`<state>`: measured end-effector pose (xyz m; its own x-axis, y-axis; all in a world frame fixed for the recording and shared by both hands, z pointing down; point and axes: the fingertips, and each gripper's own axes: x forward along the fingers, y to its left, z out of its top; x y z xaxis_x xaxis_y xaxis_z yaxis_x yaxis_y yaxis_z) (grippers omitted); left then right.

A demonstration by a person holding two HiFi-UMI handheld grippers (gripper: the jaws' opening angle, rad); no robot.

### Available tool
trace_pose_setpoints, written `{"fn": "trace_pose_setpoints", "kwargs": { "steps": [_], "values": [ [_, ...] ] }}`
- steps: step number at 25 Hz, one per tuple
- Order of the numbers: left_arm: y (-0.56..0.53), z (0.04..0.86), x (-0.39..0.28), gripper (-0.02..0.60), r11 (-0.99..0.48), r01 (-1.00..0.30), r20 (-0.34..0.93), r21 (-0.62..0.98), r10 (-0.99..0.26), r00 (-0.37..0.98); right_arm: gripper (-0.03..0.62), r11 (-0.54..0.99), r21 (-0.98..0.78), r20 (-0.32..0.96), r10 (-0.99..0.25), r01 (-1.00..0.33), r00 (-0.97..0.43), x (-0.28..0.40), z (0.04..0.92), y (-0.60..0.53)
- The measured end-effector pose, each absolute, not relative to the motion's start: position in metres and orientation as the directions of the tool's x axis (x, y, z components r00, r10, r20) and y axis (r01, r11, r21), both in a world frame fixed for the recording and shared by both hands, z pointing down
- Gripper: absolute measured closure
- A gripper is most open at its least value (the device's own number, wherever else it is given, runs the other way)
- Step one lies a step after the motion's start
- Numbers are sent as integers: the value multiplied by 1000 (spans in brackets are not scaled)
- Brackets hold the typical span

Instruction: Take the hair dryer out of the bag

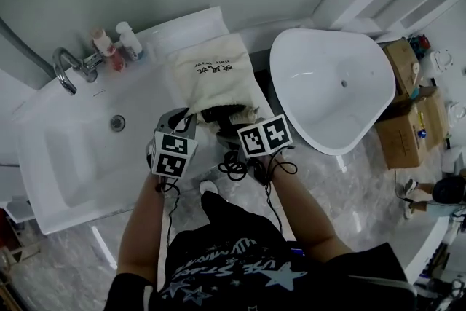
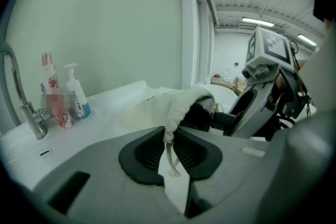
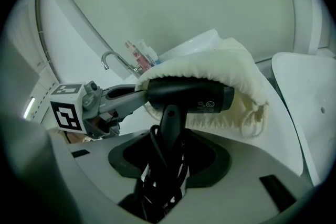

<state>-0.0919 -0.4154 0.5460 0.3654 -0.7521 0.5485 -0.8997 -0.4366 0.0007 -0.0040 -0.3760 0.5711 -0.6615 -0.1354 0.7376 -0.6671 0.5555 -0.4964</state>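
Note:
A cream drawstring bag [image 1: 211, 73] lies on the white counter beside the sink. The black hair dryer [image 3: 189, 94] sticks half out of the bag's mouth, its barrel still under the cloth rim. My right gripper [image 3: 167, 149] is shut on the dryer's handle [image 3: 169, 115], with the coiled black cord [image 1: 233, 167] bunched between the jaws too. My left gripper [image 2: 169, 139] is shut on the bag's rim and drawstring [image 2: 170, 157], just left of the dryer [image 2: 202, 115]. In the head view both grippers [image 1: 186, 119] [image 1: 234, 136] sit at the bag's opening, close together.
A sink basin [image 1: 73, 156] with a chrome faucet [image 1: 65, 69] lies to the left. Two bottles [image 1: 109, 51] [image 1: 129, 40] stand behind it. A large white tub [image 1: 335, 84] sits right of the counter, cardboard boxes [image 1: 408, 120] beyond it.

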Motion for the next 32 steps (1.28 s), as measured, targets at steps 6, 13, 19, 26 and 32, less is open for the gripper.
{"fn": "trace_pose_setpoints", "kwargs": {
  "steps": [6,13,19,26,32],
  "values": [
    [-404,542,-89,519,-445,-896,546,15,-746,380,414,551,-521,720,-125,-651,-682,6,564,-340],
    [-391,549,-93,517,-444,-896,573,13,-731,371,414,550,-540,694,-138,-638,-707,13,552,-294],
    [-370,551,-92,400,-462,-887,601,-3,-710,367,414,557,-532,663,-193,-637,-723,22,533,-269],
    [-329,523,-89,307,-448,-894,552,-24,-751,362,414,559,-532,583,-303,-636,-754,32,499,-246],
    [-263,485,-90,302,-411,-911,455,-15,-814,360,414,579,-505,500,-408,-640,-764,37,466,-221]
  ]
}}
